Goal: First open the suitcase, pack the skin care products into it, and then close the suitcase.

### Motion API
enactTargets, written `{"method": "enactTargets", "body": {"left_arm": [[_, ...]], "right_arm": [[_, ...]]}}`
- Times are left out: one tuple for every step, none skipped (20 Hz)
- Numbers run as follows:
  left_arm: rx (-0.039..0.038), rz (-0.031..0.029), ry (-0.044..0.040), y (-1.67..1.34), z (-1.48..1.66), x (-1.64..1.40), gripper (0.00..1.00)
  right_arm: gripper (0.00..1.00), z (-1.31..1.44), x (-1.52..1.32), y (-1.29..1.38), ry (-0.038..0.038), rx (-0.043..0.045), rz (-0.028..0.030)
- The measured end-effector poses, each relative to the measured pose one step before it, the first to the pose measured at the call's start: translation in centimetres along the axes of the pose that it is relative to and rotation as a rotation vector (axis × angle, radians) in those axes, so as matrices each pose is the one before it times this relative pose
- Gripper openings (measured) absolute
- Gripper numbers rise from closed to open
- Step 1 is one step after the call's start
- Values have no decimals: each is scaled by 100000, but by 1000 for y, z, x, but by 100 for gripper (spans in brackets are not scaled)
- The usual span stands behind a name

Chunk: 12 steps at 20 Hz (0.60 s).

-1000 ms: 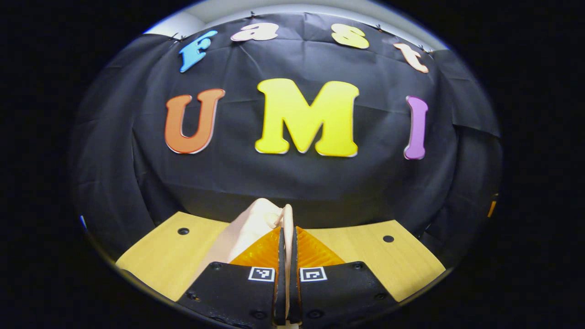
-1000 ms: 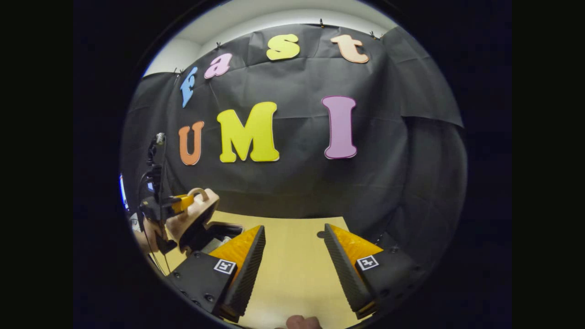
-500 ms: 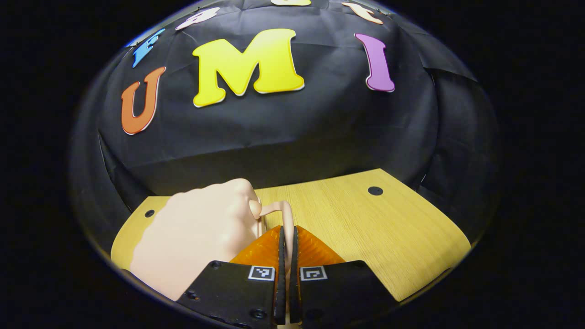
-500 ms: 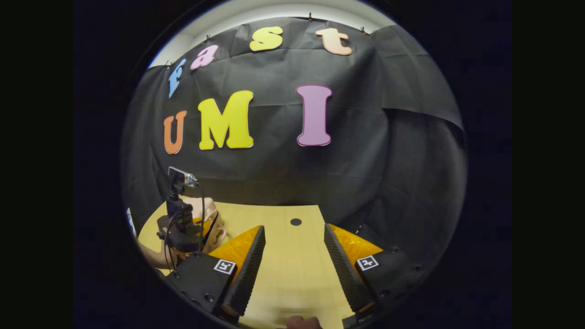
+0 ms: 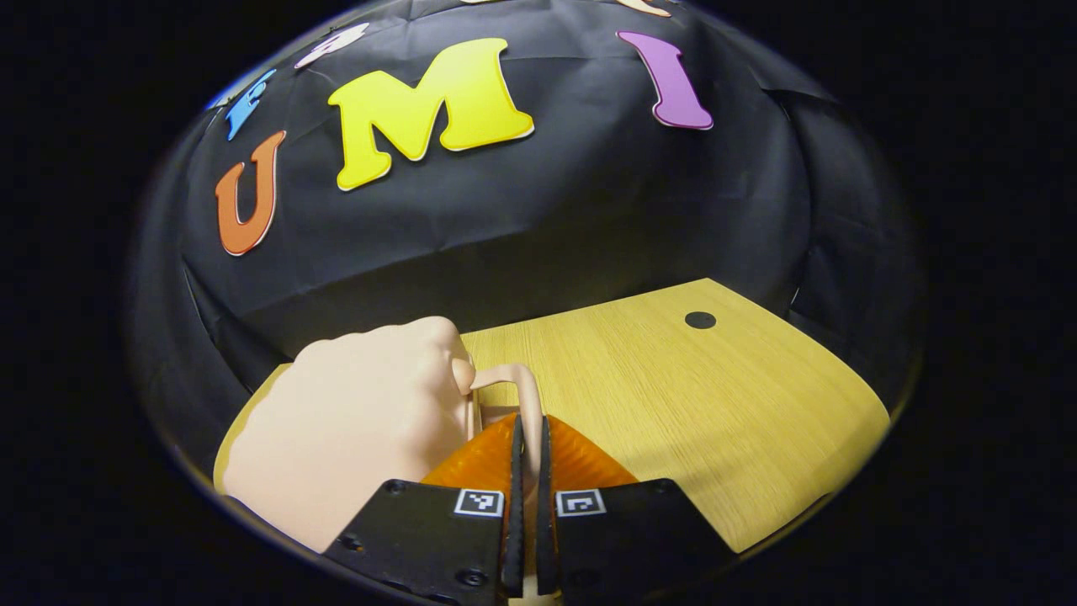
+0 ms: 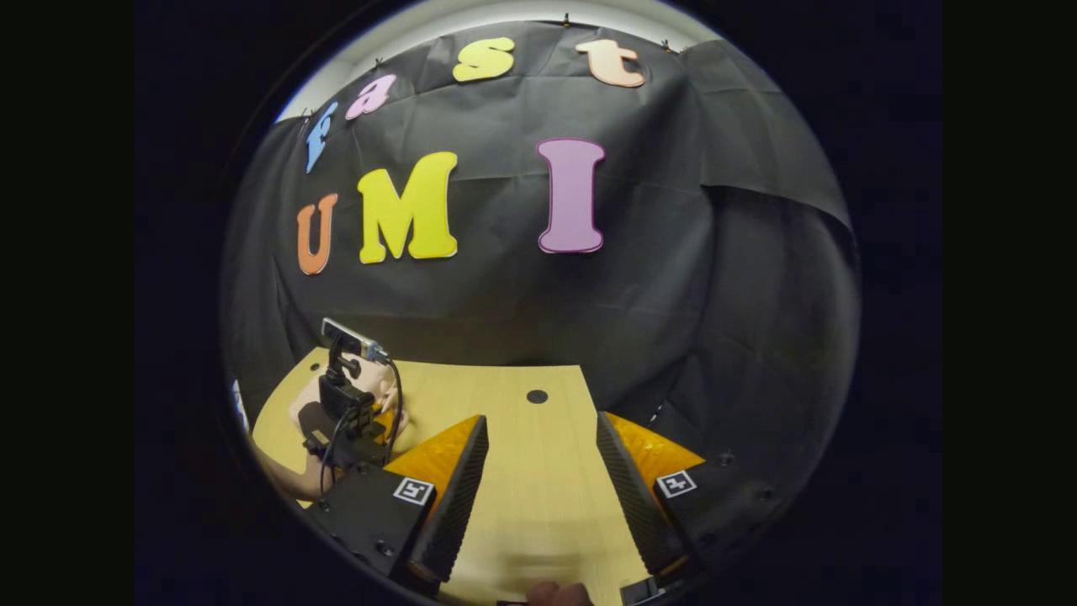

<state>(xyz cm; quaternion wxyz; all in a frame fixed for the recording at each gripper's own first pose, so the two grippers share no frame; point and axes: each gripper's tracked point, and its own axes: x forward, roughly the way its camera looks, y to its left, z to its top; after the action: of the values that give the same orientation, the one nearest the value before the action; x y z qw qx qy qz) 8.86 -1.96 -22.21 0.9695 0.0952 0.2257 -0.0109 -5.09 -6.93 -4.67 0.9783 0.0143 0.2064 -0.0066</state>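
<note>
Suitcase [image 5: 353, 421] lies lidded on the table [image 5: 690, 404]; left tongs [image 5: 527, 438] clamp its handle [image 5: 517, 389], right tongs [image 6: 538, 459] apart.

no legible text or numbers, just small square coded markers on the left gripper [image 5: 527, 438] and right gripper [image 6: 541, 459]

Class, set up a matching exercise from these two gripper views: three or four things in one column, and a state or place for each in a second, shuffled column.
Things:
1. left gripper
2. right gripper
3. suitcase
4. table

States or places:
a. open, holding nothing
b. lid down, lying on the table's left part
c. shut on the suitcase's handle
d. wooden top with a dark round hole

Pairs: 1-c, 2-a, 3-b, 4-d
</note>
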Motion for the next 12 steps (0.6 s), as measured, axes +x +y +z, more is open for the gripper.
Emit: {"method": "enactTargets", "body": {"left_arm": [[-1040, -1959, 1362, -612, -285, 312, 14], [-1484, -849, 1430, -332, -365, 84, 18], [-1982, -1089, 1805, -347, -712, -143, 26], [-2295, -1512, 1734, -288, -406, -203, 29], [-631, -1579, -880, -371, 507, -520, 37], [-1277, -2523, -590, -590, 508, -653, 43], [-1890, -2170, -207, -430, 179, -835, 64], [-2200, -1701, -319, -348, 248, -1134, 82], [-1696, -918, -1153, -196, 525, -1502, 87], [-1439, -196, -2389, 69, 1049, -1635, 90], [-504, 204, -4407, 352, 1595, -1819, 92], [-584, 389, -3804, 537, 1656, -1465, 92]], "right_arm": [[77, -141, 90, 115, 438, -262, 646], [77, -35, 73, 131, 138, -375, 649], [72, 55, 119, 91, -128, -561, 483], [77, -73, 165, 160, -220, -640, 438], [77, 180, 169, 274, -589, -447, 537], [77, 273, 122, 427, -699, -211, 619], [77, 319, 218, 543, -946, -35, 812], [77, 425, 147, 624, -1423, -198, 931], [77, 568, 164, 739, -1658, -467, 889], [77, 526, 183, 750, -1834, -787, 820], [77, 675, 377, 830, -1867, -770, 908], [77, 439, 245, 925, -1415, -1104, 1080]]}}
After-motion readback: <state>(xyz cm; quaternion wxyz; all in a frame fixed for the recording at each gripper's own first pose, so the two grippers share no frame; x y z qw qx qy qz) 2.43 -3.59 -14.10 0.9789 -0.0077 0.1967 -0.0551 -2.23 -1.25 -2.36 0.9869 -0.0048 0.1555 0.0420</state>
